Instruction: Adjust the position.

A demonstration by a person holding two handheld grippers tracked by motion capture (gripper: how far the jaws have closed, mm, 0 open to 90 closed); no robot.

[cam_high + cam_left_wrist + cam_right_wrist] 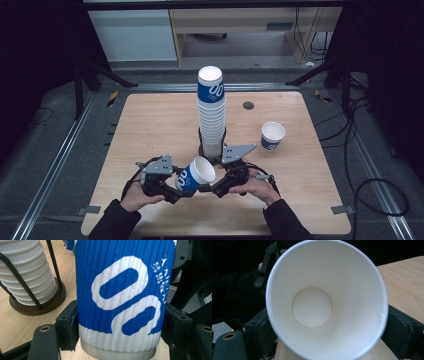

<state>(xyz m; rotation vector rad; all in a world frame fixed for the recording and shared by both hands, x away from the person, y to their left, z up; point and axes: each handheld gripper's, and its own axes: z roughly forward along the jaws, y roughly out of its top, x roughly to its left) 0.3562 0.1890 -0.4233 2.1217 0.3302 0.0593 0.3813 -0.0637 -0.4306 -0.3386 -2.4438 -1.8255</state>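
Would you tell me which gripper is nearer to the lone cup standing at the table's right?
Right. The right gripper sits nearer the lone cup; the left gripper is farther left.

A laboratory-style recording station, not a home or shop. A small wooden worktop (150, 130) stands on grey carpeted floor (55, 145), flanked by metal floor rails (50, 175) and dark tripod legs (95, 75) at both rear corners. Black curtains (35, 50) close off the left and right sides. Loose cables (370, 150) run across the floor at the right. Behind the station stand a pale cabinet (132, 35) and a light wooden desk (240, 22). On the worktop, a tall stack of paper cups (211, 112) in a wire holder serves as test material.
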